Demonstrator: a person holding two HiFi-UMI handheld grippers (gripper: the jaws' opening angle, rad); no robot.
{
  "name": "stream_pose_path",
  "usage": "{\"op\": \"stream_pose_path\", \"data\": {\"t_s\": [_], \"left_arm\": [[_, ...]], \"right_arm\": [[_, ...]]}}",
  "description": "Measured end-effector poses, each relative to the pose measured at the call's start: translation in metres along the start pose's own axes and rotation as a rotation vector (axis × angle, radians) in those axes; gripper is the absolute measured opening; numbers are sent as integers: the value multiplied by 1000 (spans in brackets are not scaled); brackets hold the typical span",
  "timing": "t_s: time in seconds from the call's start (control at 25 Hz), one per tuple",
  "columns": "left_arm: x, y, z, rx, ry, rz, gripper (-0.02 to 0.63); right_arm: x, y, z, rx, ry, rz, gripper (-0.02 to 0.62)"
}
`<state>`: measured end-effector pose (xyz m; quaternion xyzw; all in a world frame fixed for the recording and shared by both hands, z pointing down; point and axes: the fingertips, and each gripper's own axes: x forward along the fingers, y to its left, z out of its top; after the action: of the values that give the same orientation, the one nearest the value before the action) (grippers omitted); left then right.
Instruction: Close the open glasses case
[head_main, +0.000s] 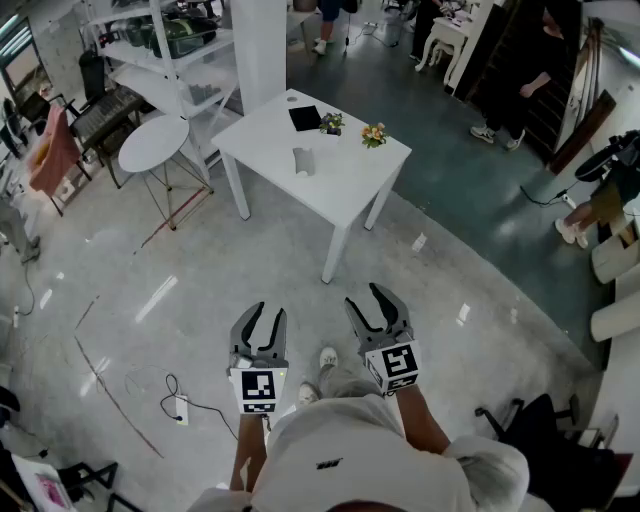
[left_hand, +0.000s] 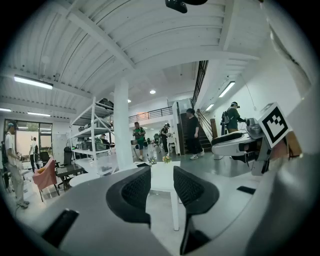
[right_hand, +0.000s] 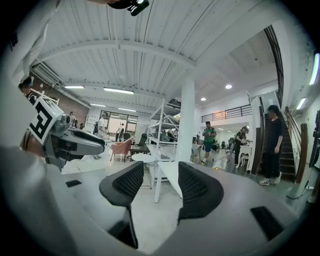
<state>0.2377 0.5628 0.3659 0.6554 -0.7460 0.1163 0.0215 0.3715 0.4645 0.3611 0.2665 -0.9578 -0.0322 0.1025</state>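
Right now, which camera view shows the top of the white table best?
The head view: the whole top of the white table shows from above. Both gripper views show it from low down, nearly edge-on, with its legs.

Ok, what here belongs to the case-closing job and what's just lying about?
Job: left gripper, right gripper; white table; on it a black flat thing and a grey thing, either maybe the case.
Lying about: flower bunches, round table, power strip.
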Motion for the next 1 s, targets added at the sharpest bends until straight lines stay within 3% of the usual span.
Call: {"op": "stream_pose_path", "data": {"t_s": [0.48, 1.0], "left_arm": [[72, 17, 6, 12, 7, -5, 144], [175, 31, 29, 11, 22, 35, 138]], "right_arm": [[61, -25, 0, 34, -2, 48, 222], [146, -101, 11, 45, -10, 109, 219]]}}
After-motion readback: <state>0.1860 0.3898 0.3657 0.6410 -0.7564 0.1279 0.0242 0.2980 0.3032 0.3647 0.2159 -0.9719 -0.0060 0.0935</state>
